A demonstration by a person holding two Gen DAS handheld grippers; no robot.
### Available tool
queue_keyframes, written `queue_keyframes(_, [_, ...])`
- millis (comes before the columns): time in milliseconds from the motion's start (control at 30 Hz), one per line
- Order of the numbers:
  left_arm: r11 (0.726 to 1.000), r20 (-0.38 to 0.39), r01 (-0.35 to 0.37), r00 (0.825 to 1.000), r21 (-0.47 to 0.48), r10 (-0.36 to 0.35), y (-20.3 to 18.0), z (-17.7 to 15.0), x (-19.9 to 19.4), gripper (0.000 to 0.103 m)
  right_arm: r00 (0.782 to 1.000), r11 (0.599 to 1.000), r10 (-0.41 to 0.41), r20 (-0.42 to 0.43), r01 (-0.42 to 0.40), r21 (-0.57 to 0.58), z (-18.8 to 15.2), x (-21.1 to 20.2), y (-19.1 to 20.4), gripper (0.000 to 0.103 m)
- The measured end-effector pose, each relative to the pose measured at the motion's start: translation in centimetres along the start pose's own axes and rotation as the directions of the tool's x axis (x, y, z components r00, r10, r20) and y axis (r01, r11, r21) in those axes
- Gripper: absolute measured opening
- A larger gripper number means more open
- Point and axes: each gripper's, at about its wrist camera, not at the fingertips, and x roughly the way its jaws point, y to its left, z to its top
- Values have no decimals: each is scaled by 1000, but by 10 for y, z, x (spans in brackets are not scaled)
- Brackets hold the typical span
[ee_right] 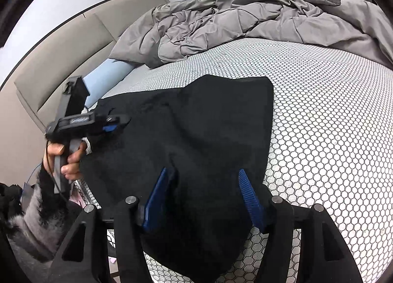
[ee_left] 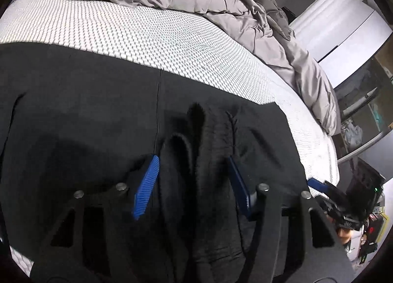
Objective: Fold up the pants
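- Where the bed [ee_right: 331, 116] lay bare, black pants [ee_right: 196, 123] were spread flat on its honeycomb cover, near the front edge.
- Left hand-held gripper [ee_left: 194, 184]: jaws apart, bunched pants fabric rising between the blue pads, not pinched.
- Right hand-held gripper [ee_right: 203, 199]: jaws apart over the pants' near end, pads not pressing the cloth.
- Grey duvet [ee_right: 245, 15]: crumpled behind.
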Motion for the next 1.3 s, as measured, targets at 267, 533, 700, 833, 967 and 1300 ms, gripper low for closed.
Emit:
queue_keyframes(267, [999,-24,-32,999,13,32,-11,19,12,49,1000,1000,-11,-1,11,12,-4,-2,-4,62])
queue_keyframes(533, [995,-3,94,996,-28,-94,1,9,-27,46,1000,1000,-20,-9,20,2,-5,-1,-1,64])
queue_keyframes(700, [995,-53,91,994,-35,-92,-1,12,-8,42,1000,1000,-19,-11,19,-2,-3,4,1,65])
queue_keyframes(833, [993,-91,103,990,-52,-107,-3,17,17,26,1000,1000,-14,-7,14,7,0,5,1,65])
queue_keyframes(967, [995,-53,89,994,-54,-91,-9,24,22,14,1000,1000,-9,-6,9,7,1,6,2,65])
queue_keyframes(1300, [994,-29,-104,994,36,105,-13,53,33,24,1000,998,-20,-4,21,56,0,6,-14,65])
